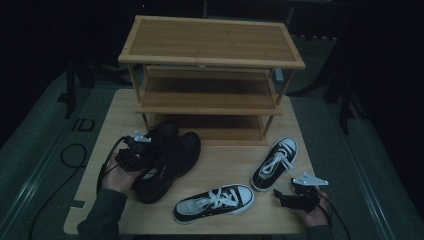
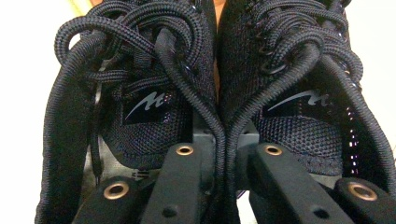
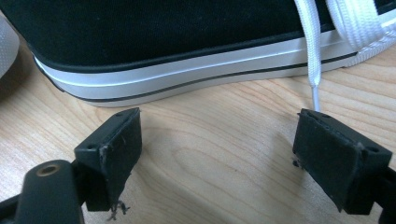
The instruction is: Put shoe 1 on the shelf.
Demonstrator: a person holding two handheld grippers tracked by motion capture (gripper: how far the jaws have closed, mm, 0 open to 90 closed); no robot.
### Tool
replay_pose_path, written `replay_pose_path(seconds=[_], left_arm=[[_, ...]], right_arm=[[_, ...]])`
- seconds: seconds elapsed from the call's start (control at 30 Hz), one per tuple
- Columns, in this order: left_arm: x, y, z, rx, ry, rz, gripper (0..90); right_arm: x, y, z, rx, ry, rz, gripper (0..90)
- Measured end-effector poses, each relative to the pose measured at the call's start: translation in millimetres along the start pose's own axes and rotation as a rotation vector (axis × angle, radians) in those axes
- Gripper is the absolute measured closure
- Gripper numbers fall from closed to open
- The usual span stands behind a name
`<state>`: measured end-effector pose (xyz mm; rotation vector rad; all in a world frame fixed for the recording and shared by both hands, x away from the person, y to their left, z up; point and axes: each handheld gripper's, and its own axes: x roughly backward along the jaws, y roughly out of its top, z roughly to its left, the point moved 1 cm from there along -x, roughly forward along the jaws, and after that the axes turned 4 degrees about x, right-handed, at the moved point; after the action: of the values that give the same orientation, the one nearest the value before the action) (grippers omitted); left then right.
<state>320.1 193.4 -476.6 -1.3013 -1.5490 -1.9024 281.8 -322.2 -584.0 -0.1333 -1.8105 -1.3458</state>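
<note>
Two black mesh sneakers (image 1: 172, 160) lie side by side at the table's left, in front of the rack. My left gripper (image 1: 137, 150) is shut on their inner collars, pinching the two together. In the left gripper view my left gripper (image 2: 229, 151) clamps the touching collars, with one sneaker (image 2: 154, 116) on each side (image 2: 299, 116). Two black-and-white canvas shoes rest on the table, one near the front (image 1: 215, 201) and one to the right (image 1: 275, 164). My right gripper (image 1: 281, 197) is open and low at the front right. In its own view, my right gripper (image 3: 219, 144) spans bare wood just short of a canvas shoe's sole (image 3: 187, 70).
A three-shelf bamboo rack (image 1: 210, 40) stands at the back of the wooden table (image 1: 225, 155), its shelves bare. A white lace (image 3: 314, 60) hangs down near my right gripper's right jaw. A cable loops on the floor at the left (image 1: 72, 155).
</note>
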Motion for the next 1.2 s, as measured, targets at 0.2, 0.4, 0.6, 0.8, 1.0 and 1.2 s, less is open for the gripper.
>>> replay_pose_path(seconds=[0.2,0.4,0.6,0.8,1.0,1.2], left_arm=[[-8.8,12.1,-6.0,-0.007,0.001,-0.002,84.9],[-14.7,22.8,-9.2,-0.011,-0.004,-0.005,84.9],[-21.0,29.3,-13.0,-0.015,0.002,-0.003,84.8],[-30.3,36.6,-17.2,-0.017,0.01,-0.004,84.8],[-38.1,42.1,-20.5,-0.013,0.014,0.002,84.8],[-45.6,48.8,-25.2,-0.009,0.011,-0.002,84.8]], right_arm=[[0.0,0.0,0.0,0.0,0.0,0.0,15.5],[0.0,0.0,0.0,0.0,0.0,0.0,15.5],[0.0,0.0,0.0,0.0,0.0,0.0,15.5],[0.0,0.0,0.0,-0.001,0.0,0.0,15.5],[0.0,0.0,0.0,-0.001,0.0,-0.001,15.5],[0.0,0.0,0.0,-0.001,0.0,0.0,15.5]])
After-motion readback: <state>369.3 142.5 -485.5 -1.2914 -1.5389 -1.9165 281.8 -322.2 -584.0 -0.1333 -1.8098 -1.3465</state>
